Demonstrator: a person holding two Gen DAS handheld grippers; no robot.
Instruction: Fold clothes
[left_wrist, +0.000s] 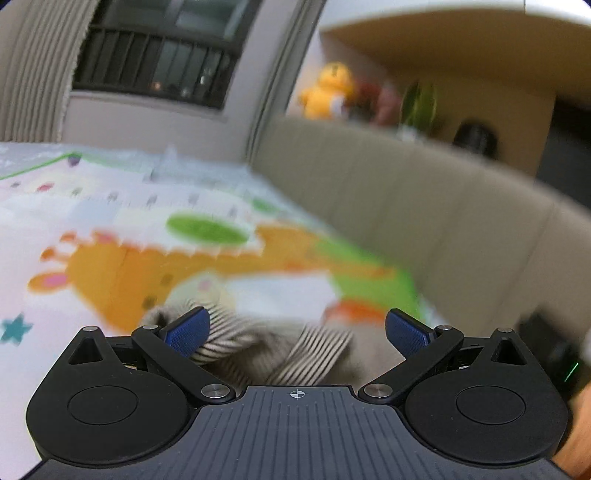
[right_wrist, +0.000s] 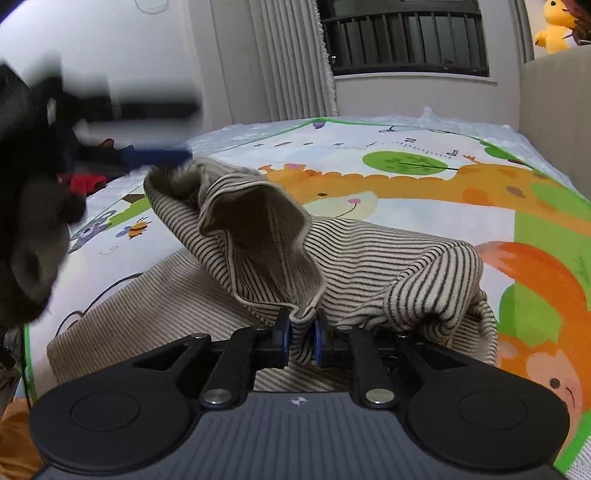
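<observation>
Right gripper (right_wrist: 301, 334): we see jaws clamped on the beige black-striped knit garment (right_wrist: 369, 258), lower centre.
Left gripper (left_wrist: 297, 328): jaws apart, holding nothing.
Risk: we judge that thin pinch could slip, collapsing the fold.

window (right_wrist: 406, 37): dark, barred | curtain (right_wrist: 291, 59): beige, pleated | walls: pale | sofa back (left_wrist: 406, 192): beige | play mat (right_wrist: 406, 177): colourful

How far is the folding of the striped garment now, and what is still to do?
No finished fold shows: the striped garment lies bunched on the play mat. In hand: the right gripper pinches a raised fabric edge, while the left gripper is open above the cloth. Flattening and all the folds remain.
</observation>
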